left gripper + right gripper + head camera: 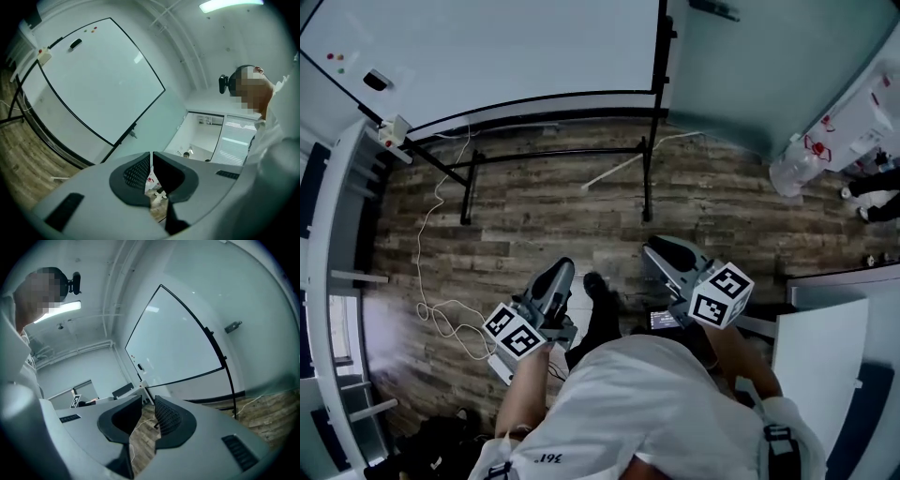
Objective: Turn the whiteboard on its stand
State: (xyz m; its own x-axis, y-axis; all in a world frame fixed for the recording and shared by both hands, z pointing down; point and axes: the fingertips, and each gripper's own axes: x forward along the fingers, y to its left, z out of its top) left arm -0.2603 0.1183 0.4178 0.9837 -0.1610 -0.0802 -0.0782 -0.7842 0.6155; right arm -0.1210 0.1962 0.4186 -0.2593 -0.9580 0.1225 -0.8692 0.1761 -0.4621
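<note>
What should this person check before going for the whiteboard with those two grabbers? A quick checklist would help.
1. Whiteboard within reach: not ok, both grippers are well short of it.
2. Right gripper ready to grasp: ok, jaws apart, empty.
3. Left gripper ready to grasp: not ok, jaws together, nothing held.
4. Floor ahead: not ok, a white cable loops over the planks beside the stand.
5. Eraser secure on the board: cannot tell.
6. Board free to turn: cannot tell.
</note>
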